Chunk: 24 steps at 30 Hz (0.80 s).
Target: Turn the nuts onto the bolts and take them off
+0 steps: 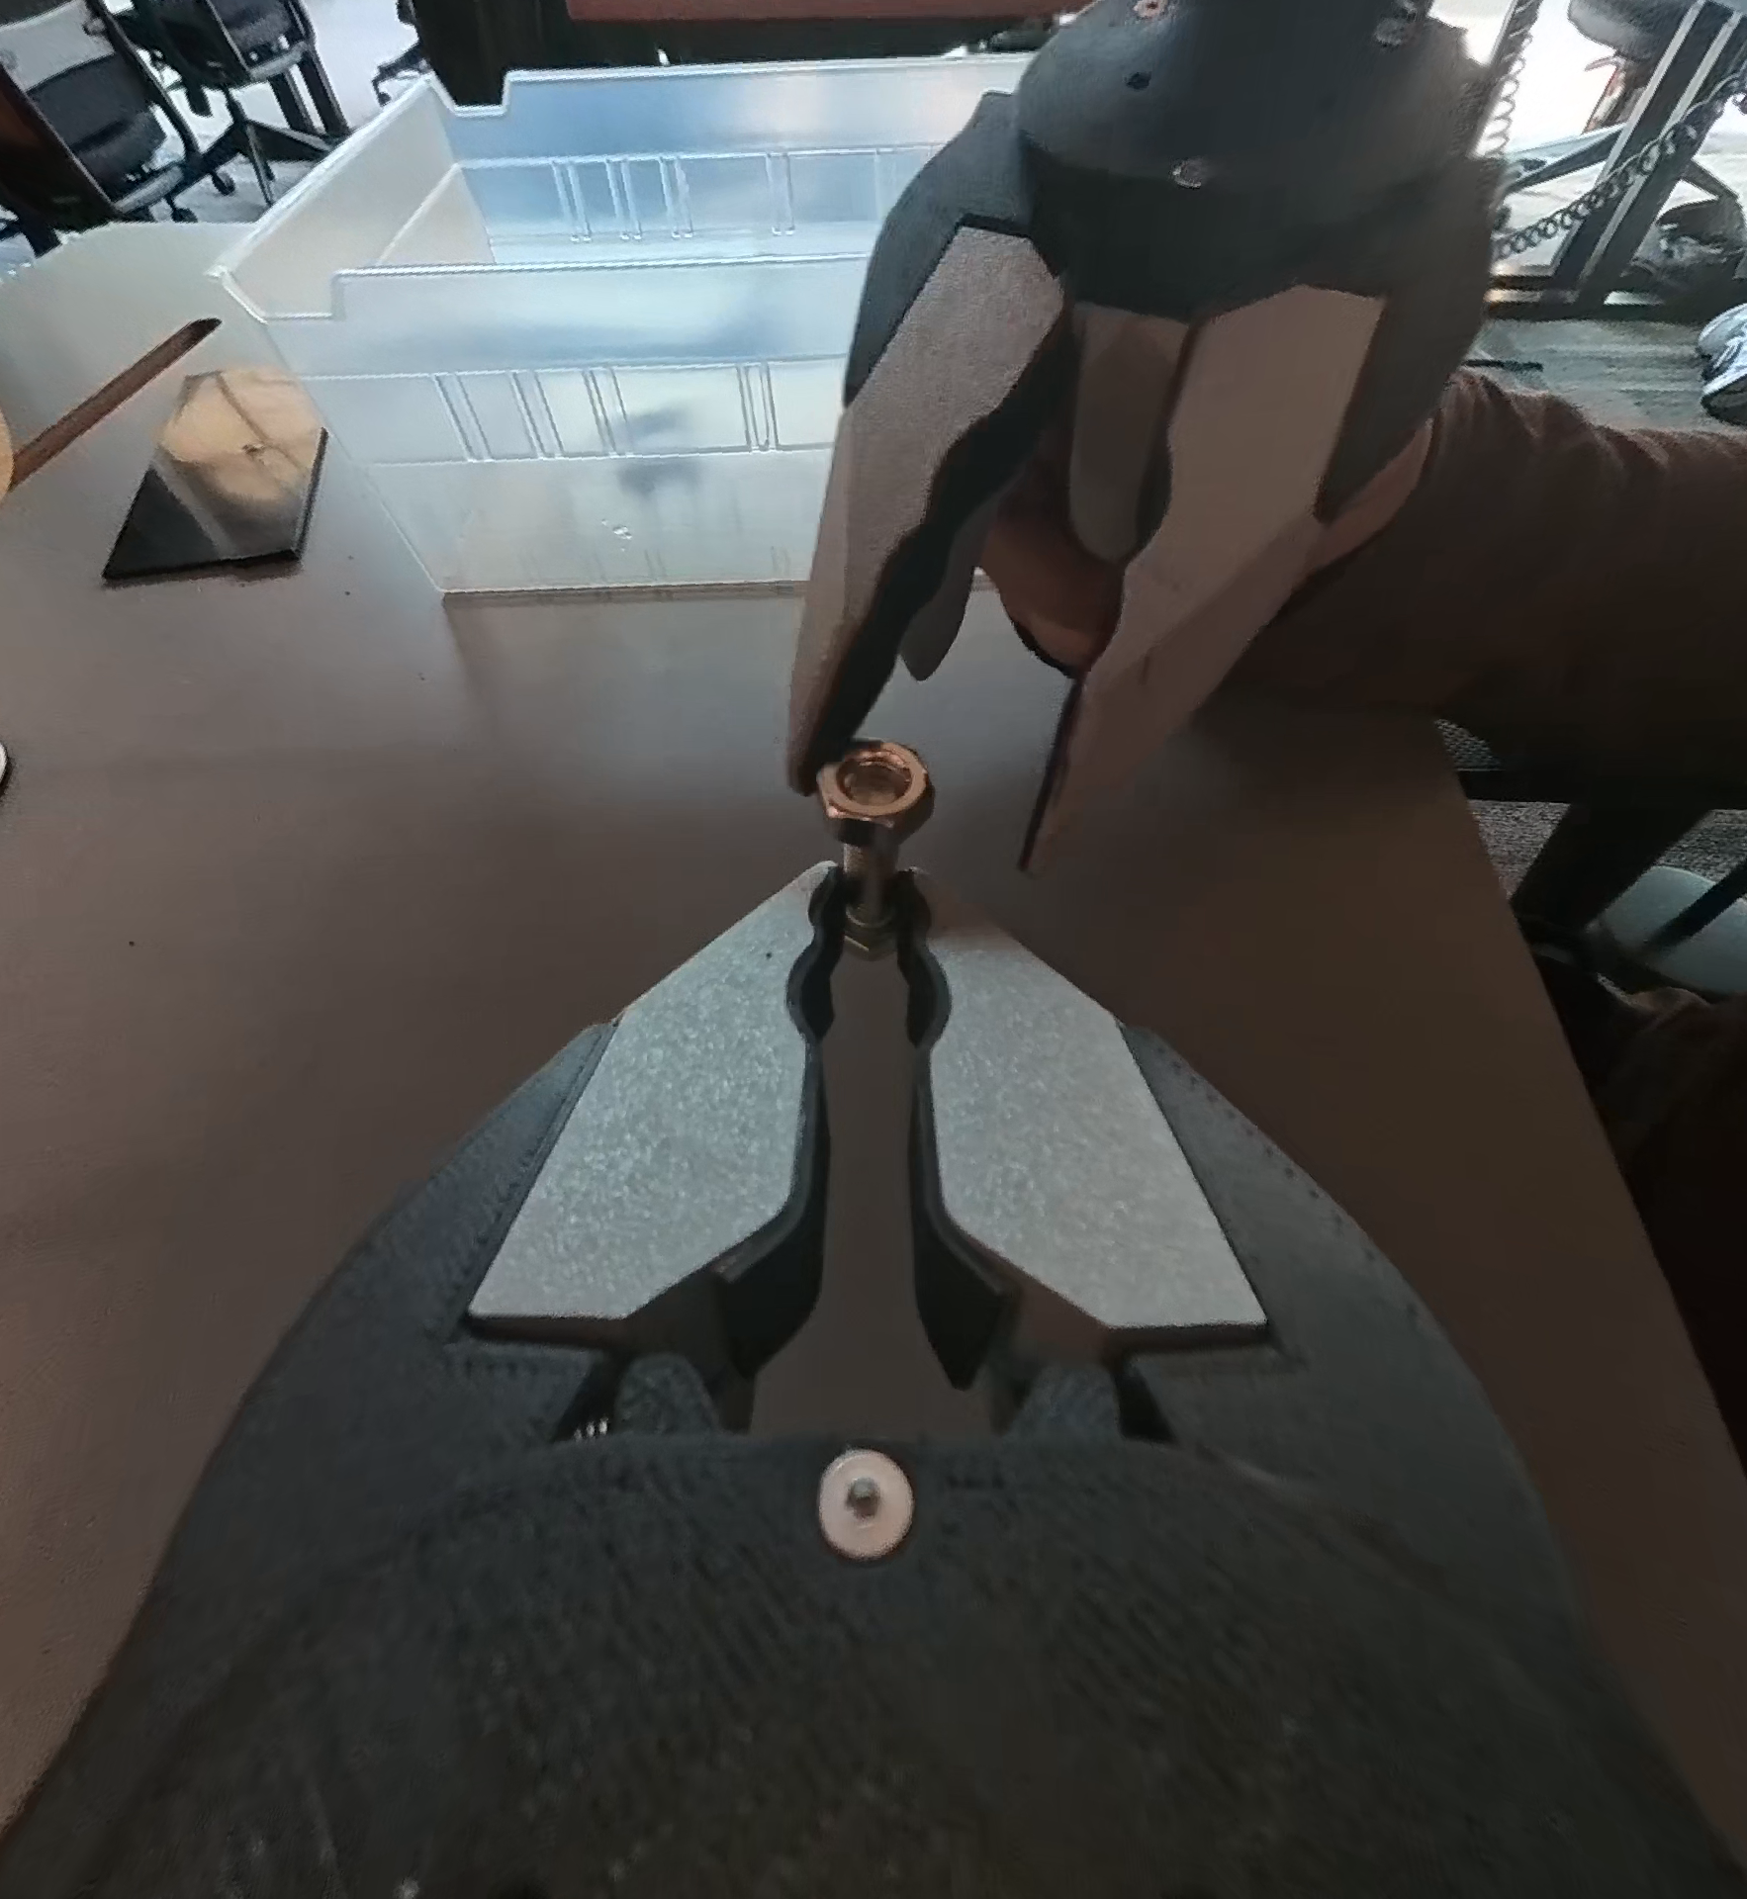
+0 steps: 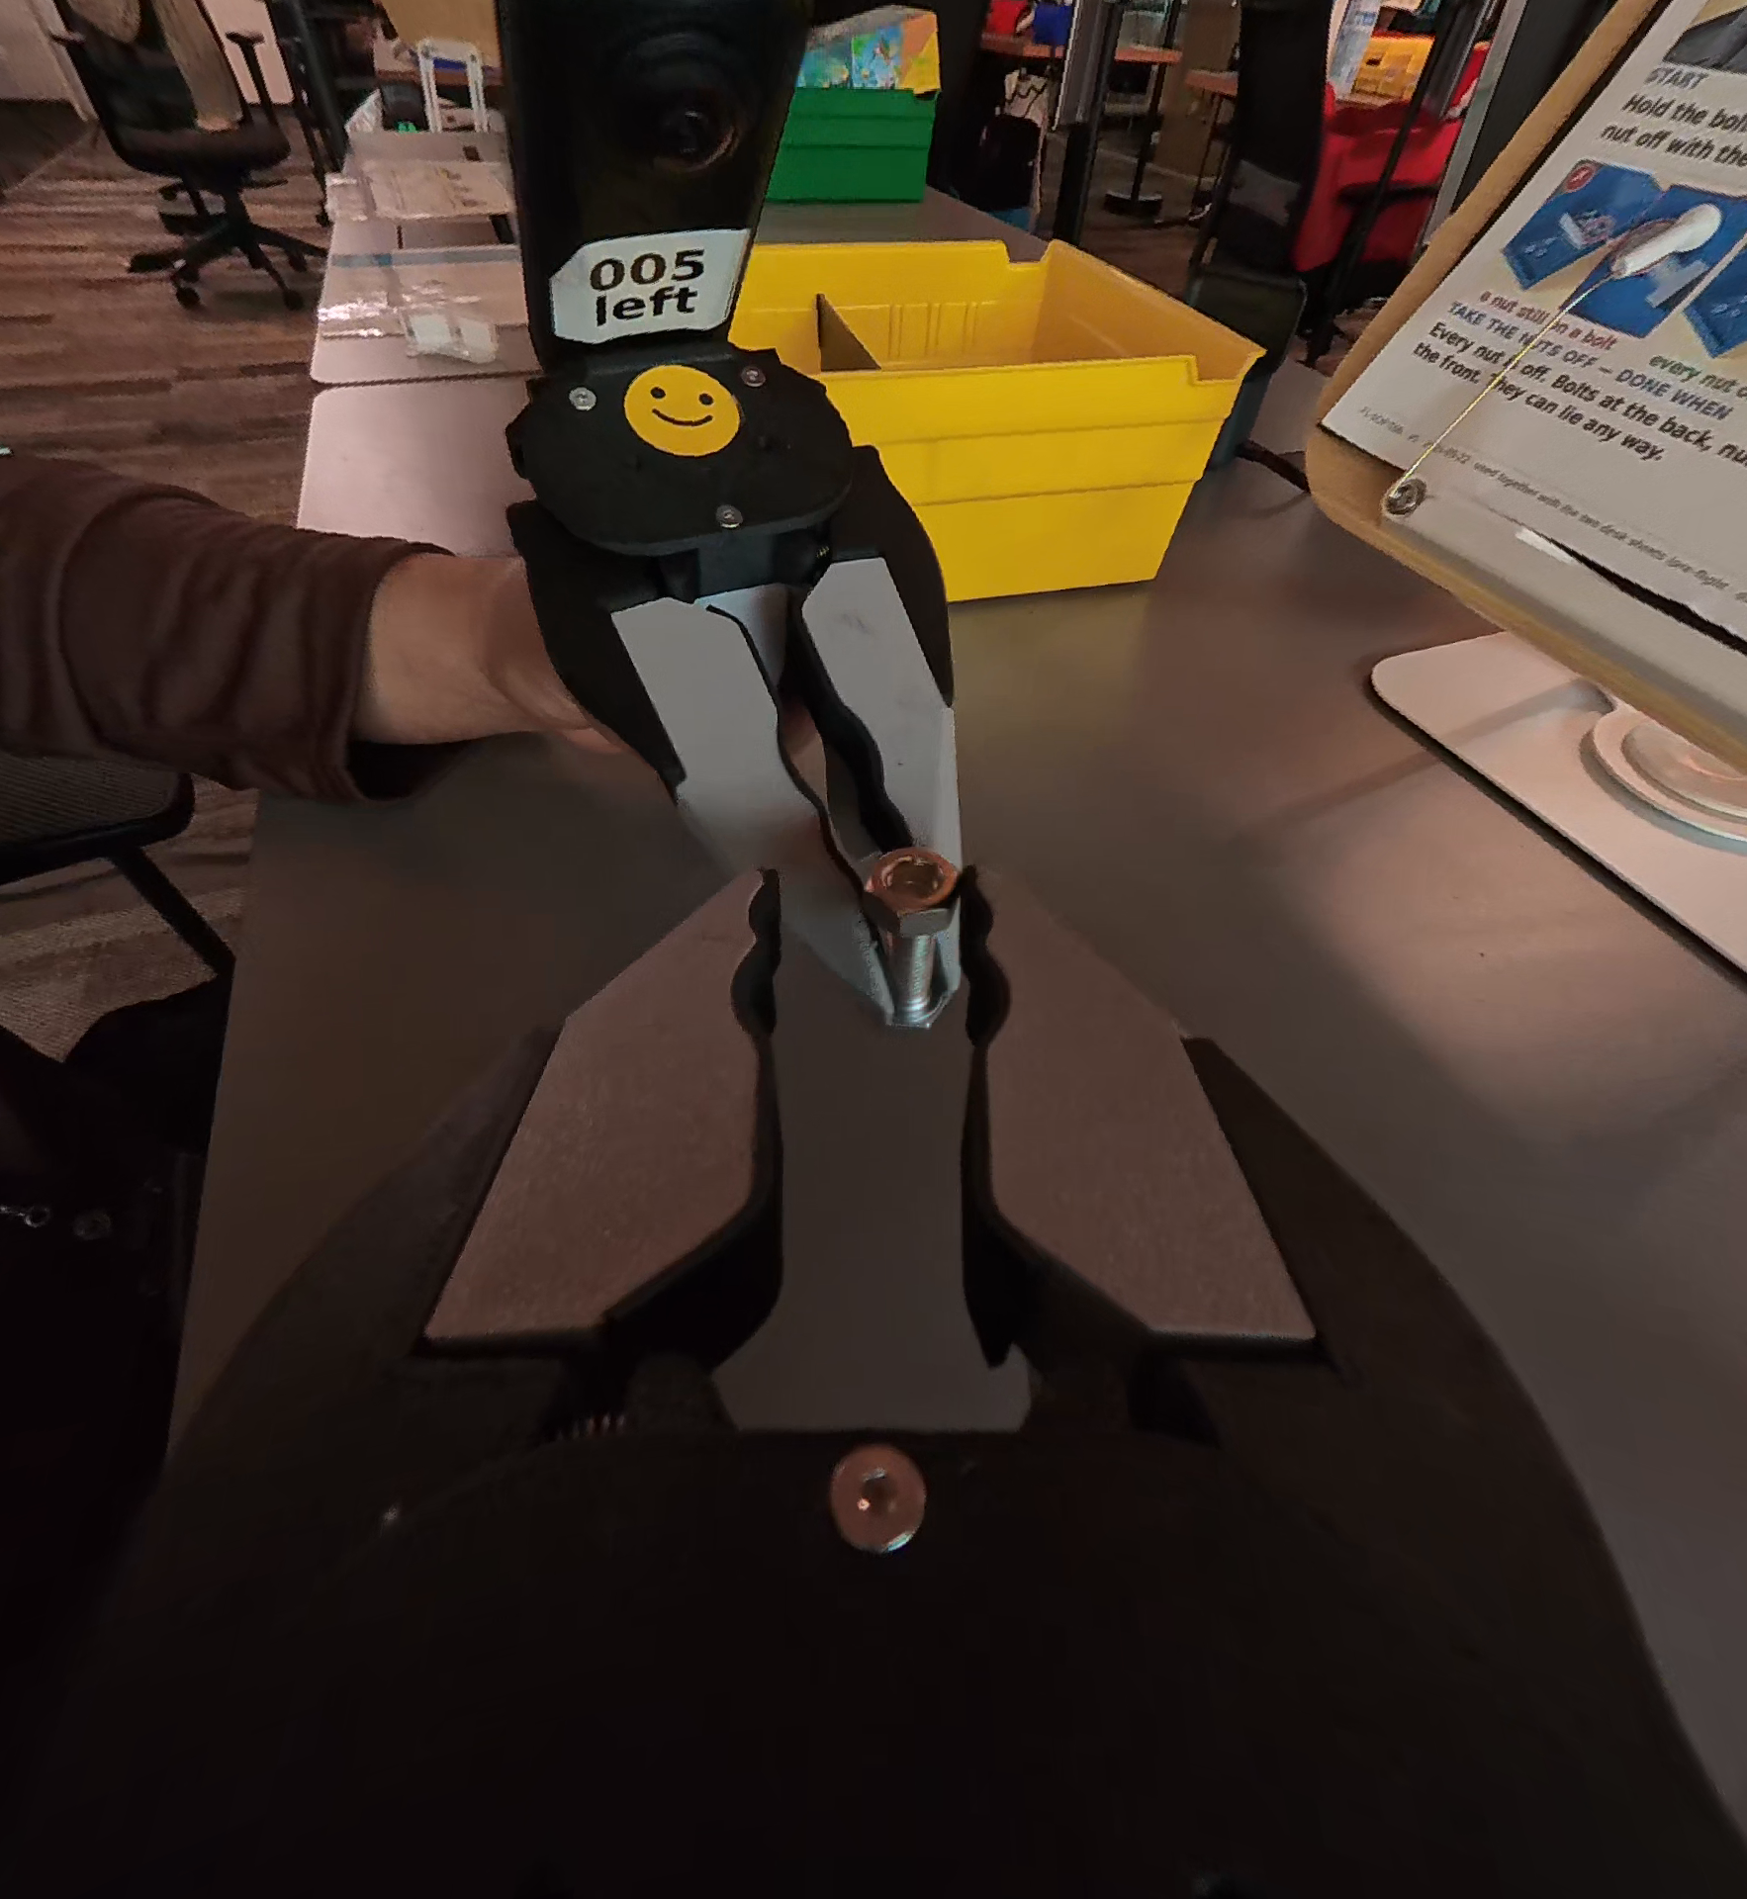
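The left tongs (image 1: 864,904) are nearly closed, their tips pinching one bolt (image 1: 861,861) low on its shank so that it stands upright above the desk (image 1: 438,822). One nut (image 1: 875,789) sits at the top end of that bolt. The right tongs (image 2: 869,925) are spread wide and grip nothing; in the left wrist view one of their fingers (image 1: 849,617) rests its tip against the nut's left side while the other stands clear to the right. In the right wrist view the nut (image 2: 913,886) lies between the spread tips, close to the right-hand one, with the threaded shank (image 2: 913,971) below it in the left tongs' (image 2: 916,1002) grip.

Count: one bolt, one nut, two tongs, two bins. The clear plastic bin (image 1: 582,308) stands beyond the tongs in the left wrist view; a divider splits it and both compartments look empty, though a dark smudge shows through its front wall. The yellow bin (image 2: 1044,411) stands behind the left tongs in the right wrist view, also with one divider; its floor is mostly hidden by its own front wall, so its contents cannot be told.

A brown sleeve (image 2: 129,617) and a hand (image 2: 469,658) hold the left tongs. An instruction sheet on a stand (image 2: 1609,391) is cut off at the right edge. A small clear block on a black base (image 1: 232,483) stands left of the clear bin, hard to make out
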Motion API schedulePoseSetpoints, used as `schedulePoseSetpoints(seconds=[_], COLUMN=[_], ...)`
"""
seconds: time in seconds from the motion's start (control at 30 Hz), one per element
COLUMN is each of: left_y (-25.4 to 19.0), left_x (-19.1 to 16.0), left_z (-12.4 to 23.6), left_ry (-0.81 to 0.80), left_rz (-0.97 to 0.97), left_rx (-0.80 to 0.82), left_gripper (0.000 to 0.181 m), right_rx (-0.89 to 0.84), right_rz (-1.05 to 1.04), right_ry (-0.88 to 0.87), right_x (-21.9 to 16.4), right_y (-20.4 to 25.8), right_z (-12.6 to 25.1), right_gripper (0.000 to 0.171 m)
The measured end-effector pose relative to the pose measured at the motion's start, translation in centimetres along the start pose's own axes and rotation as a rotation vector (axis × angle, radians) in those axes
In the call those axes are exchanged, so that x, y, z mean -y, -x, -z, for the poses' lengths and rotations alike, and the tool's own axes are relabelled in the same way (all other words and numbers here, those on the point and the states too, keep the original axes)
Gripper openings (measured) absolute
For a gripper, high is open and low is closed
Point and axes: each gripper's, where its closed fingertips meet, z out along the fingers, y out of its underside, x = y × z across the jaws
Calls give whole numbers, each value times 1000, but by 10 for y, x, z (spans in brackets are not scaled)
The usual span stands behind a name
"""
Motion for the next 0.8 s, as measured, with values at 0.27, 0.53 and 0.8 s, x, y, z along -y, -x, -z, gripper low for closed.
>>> schedulePoseSetpoints(seconds=[0.27, 0.53, 0.8], left_y=[7, 6, -2], left_x=[0, 0, 5], left_z=[3, 2, 3], left_ry=[-8, -3, -21], left_rz=[43, 25, 6], left_rx=[11, 22, -21], left_gripper=[8, 8, 8], right_rx=[-39, -13, -26], right_rz=[-21, 10, -43], right_ry=[-20, -2, -80], right_x=[1, -1, 12], right_y=[-10, -1, -8], right_z=[10, 2, 6], right_gripper=[27, 33, 35])
